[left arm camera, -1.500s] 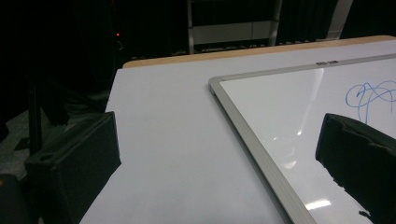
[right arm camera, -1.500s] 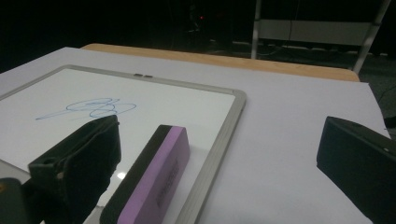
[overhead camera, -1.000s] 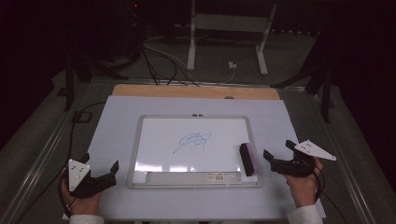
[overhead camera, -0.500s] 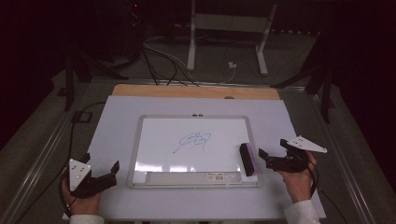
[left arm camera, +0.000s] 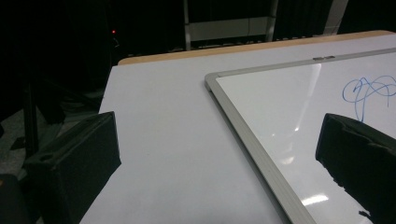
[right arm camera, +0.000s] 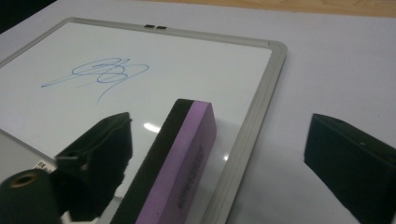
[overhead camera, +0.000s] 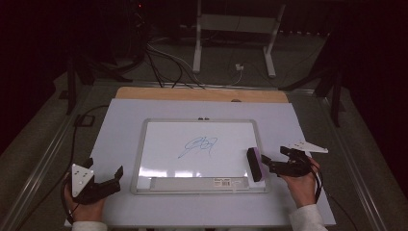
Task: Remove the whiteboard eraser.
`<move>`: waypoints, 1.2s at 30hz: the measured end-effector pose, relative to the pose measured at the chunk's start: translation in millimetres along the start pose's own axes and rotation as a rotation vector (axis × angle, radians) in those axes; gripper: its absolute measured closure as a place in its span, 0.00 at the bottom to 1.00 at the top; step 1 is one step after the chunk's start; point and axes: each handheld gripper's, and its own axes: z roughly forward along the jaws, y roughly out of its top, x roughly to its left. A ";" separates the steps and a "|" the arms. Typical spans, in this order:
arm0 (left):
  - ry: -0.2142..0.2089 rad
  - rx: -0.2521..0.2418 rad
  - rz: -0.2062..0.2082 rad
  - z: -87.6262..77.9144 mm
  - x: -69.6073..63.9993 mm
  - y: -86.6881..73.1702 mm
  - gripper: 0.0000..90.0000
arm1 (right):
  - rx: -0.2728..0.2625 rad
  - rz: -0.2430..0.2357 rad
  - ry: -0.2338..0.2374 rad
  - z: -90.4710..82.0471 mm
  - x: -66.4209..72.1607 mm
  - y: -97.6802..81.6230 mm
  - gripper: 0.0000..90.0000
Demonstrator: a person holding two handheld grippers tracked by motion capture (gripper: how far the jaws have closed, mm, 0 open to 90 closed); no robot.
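The purple eraser (right arm camera: 180, 163) was parked on the right edge of the whiteboard (overhead camera: 163, 144), with the right gripper (overhead camera: 269, 166) brought around it, jaws just closing in but not yet pressed on it. The left gripper (overhead camera: 108, 180) was kept released on the counter (overhead camera: 120, 125), just beside the whiteboard's left edge.

A white metal stand (overhead camera: 233, 33) and dark cables (overhead camera: 161, 62) beyond the table (overhead camera: 120, 139).
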 end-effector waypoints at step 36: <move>-0.001 0.005 0.007 0.6 -1.2 -0.1 0.01 | 0.164 0.124 0.128 13.2 4.5 -15.2 0.63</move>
